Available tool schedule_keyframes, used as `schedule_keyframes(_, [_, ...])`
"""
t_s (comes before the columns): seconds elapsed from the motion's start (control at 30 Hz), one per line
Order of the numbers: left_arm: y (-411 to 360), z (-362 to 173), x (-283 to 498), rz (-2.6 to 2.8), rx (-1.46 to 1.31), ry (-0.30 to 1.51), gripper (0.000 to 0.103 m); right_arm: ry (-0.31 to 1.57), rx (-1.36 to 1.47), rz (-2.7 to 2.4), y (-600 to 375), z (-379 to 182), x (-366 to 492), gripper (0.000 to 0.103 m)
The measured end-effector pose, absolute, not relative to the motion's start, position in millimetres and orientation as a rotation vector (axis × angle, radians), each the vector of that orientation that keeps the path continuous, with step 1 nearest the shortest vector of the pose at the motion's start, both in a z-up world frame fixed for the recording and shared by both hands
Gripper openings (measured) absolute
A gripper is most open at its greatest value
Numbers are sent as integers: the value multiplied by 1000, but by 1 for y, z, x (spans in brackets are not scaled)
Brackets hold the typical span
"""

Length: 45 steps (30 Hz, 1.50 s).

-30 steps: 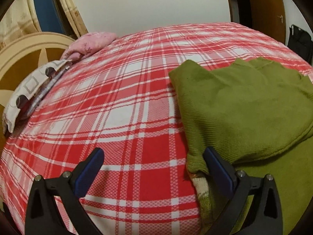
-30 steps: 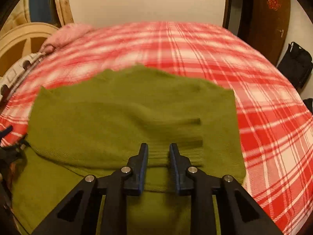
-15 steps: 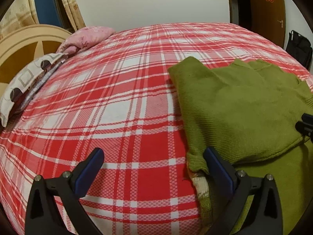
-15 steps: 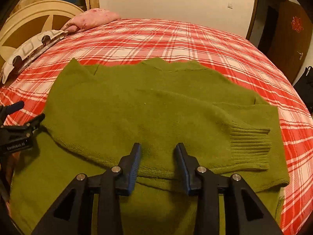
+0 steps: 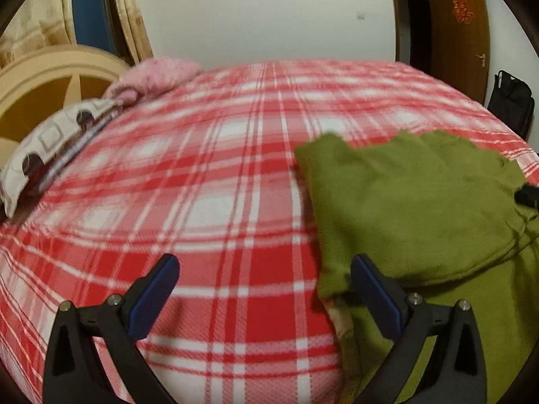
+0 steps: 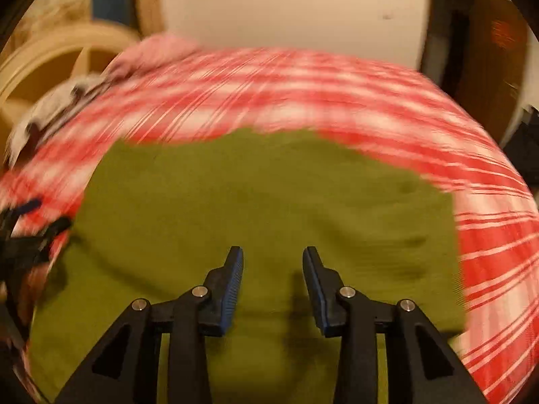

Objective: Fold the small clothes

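Released a second ago, the sleeve cuff no longer sits between the right gripper [image 6: 271, 266], whose jaws now hang parted and empty over the green sweater [image 6: 256, 208]. That sweater lies partly folded at the near right edge of the red plaid bed [image 5: 202, 208]; the left gripper [image 5: 262, 279] gapes wide at its left hem, holding nothing.

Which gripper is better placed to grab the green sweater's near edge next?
Left. The left gripper stands wide open at the green sweater near corner; the right gripper hovers mid-garment, empty.

Both grippers, left [image 5: 262, 284] and right [image 6: 272, 277], share one build: black triangular cut-out arms, silver screws at the joints, and ribbed blue pads [image 6: 232, 289] lining each finger's inner face.
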<state>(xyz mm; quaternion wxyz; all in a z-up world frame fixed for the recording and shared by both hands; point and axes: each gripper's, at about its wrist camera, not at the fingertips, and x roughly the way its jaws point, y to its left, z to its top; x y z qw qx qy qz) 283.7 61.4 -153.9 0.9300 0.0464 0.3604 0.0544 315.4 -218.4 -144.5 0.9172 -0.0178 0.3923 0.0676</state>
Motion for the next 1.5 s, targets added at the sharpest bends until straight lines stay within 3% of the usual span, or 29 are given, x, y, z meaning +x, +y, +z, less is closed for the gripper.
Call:
schedule_keyframes(0.2, [46, -169, 314, 115, 157, 832, 103, 967, -20, 111, -246, -170, 363, 38])
schedule_keyframes(0.37, [50, -173, 307, 118, 134, 864, 103, 921, -3, 104, -253, -171, 362, 38])
schedule_keyframes(1.5, [45, -136, 168, 0, -8, 811, 103, 835, 112, 120, -274, -152, 184, 44])
